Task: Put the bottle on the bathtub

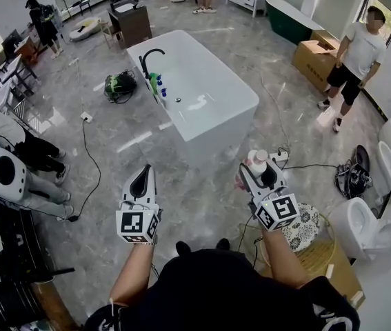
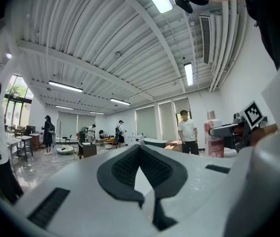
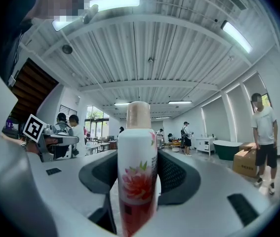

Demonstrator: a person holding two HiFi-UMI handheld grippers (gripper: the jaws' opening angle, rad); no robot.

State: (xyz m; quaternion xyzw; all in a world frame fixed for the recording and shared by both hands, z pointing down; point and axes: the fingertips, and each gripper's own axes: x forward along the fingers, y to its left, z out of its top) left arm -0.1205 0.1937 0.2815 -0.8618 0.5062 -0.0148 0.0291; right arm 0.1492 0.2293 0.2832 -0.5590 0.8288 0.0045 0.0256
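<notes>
A white bottle (image 1: 257, 160) with a pink flower print and a beige cap stands upright between the jaws of my right gripper (image 1: 256, 173), which is shut on it. In the right gripper view the bottle (image 3: 138, 172) fills the middle, with a dark pad on each side. My left gripper (image 1: 143, 179) hangs beside it at the same height, shut with nothing in it; its pads (image 2: 130, 164) meet at the tips. The white bathtub (image 1: 209, 98) stands on the floor ahead, well apart from both grippers. From the left gripper view the bottle (image 2: 214, 139) shows at the right.
A black faucet (image 1: 147, 57) and small green and blue bottles (image 1: 156, 83) sit on the tub's left rim. Cables (image 1: 88, 157) cross the floor. Toilets (image 1: 371, 226) and a basket (image 1: 319, 254) stand at the right. A person (image 1: 357, 54) stands by a cardboard box (image 1: 314, 61); others sit at the left.
</notes>
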